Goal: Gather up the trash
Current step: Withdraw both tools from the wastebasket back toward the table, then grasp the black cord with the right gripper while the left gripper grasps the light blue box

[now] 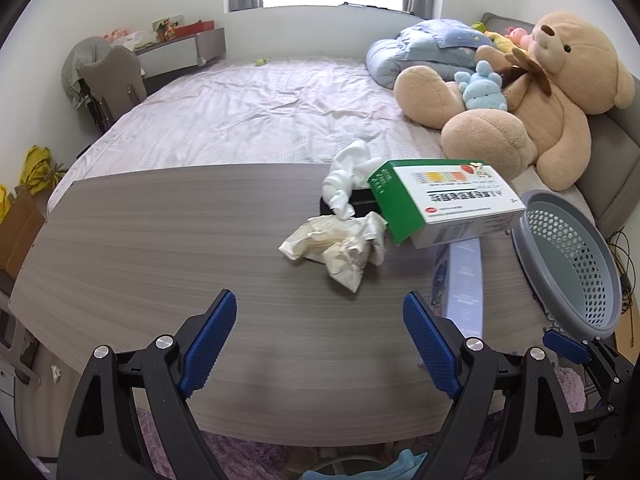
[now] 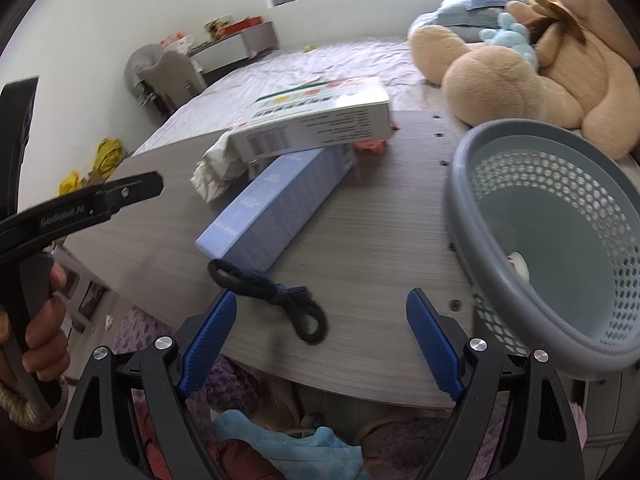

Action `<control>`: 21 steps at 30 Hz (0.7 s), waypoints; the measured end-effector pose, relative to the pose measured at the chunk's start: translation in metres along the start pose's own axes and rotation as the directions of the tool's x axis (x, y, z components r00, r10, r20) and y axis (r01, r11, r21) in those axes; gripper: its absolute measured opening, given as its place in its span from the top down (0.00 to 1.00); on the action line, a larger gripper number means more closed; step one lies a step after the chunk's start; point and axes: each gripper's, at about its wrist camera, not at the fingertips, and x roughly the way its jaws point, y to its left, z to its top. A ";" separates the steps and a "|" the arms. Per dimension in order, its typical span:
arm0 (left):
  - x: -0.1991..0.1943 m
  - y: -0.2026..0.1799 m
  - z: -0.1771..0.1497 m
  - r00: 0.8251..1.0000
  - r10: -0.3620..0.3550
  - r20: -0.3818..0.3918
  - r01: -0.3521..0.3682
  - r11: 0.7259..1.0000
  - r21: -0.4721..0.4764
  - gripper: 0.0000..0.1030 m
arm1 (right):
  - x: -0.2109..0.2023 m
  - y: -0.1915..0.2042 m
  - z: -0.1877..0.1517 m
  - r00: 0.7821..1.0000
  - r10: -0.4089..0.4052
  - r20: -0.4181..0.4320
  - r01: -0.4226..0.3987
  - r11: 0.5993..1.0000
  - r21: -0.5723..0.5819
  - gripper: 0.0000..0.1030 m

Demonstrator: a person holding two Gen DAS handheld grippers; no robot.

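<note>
- Grey wood-grain table [image 1: 160, 240] is seen beside a bed, and the trash is gathered on its far right part, near a grey perforated basket [image 2: 560, 216] that stands at the right edge.
- Crumpled cream paper [image 1: 340, 244] is lying flat on the table, just beside a green and white carton [image 1: 444, 204]. The carton is tilted and is resting on a long pale blue box [image 2: 276, 204] and on a dark thing that cannot be identified.
- A white cloth or tissue [image 1: 348, 180] is draped behind the carton, and a dark knotted cord [image 2: 276, 296] is lying on the near edge of the table.
- The left gripper [image 1: 320, 340] is held wide open above the bare table, with nothing between its blue pads [image 1: 212, 340]. The paper is ahead of it and is not touched.
- The right gripper [image 2: 320, 340] is also spread wide and empty. The cord is just in front of its pads [image 2: 208, 340], and the basket is close on its right.
- The paper is judged to be very light and soft. It should be pinched at its thick middle, because a thin corner could tear or slip out.
- The cord is judged limp and light, so the knot is probably the best place to take hold.
- The carton looks stiff but likely empty. It could be taken across its narrow sides, with care, since the pile under it may shift.
- One small thing is already seen at the bottom of the basket, but it cannot be named.
</note>
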 end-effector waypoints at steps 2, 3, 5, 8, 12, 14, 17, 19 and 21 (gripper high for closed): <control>0.001 0.004 -0.002 1.000 0.008 -0.003 -0.009 1.000 -0.006 0.18 | 0.003 0.010 -0.001 1.000 -0.015 0.003 0.015 0.999 -0.051 0.19; 0.001 0.006 -0.003 1.000 0.014 -0.005 -0.014 1.000 -0.011 0.18 | 0.005 0.013 0.000 1.000 -0.023 0.006 0.023 0.997 -0.073 0.19; 0.003 0.011 -0.005 1.000 0.022 -0.012 -0.023 1.000 -0.018 0.18 | 0.010 0.018 0.001 0.999 -0.038 0.012 0.039 0.994 -0.103 0.20; 0.004 0.016 -0.006 0.999 0.027 -0.018 -0.027 0.999 -0.028 0.18 | 0.016 0.020 0.005 0.999 -0.038 0.008 0.038 0.992 -0.120 0.20; 0.005 0.017 -0.006 0.999 0.025 -0.020 -0.026 0.999 -0.030 0.18 | 0.023 0.024 0.007 0.999 -0.033 0.005 0.034 0.990 -0.136 0.20; 0.006 0.017 -0.006 0.999 0.025 -0.021 -0.025 0.999 -0.029 0.18 | 0.025 0.024 0.008 1.000 -0.027 0.003 0.027 0.989 -0.142 0.20; 0.007 0.016 -0.007 0.999 0.020 -0.027 -0.021 0.999 -0.027 0.18 | 0.027 0.027 0.006 1.000 -0.030 0.000 0.029 0.988 -0.153 0.31; 0.008 0.015 -0.008 0.999 0.017 -0.033 -0.018 1.000 -0.024 0.18 | 0.026 0.026 0.006 1.000 -0.024 -0.001 0.023 0.989 -0.149 0.38; 0.009 0.013 -0.008 0.999 0.013 -0.035 -0.013 1.000 -0.020 0.18 | 0.025 0.026 0.006 1.000 -0.018 0.003 0.019 0.989 -0.145 0.44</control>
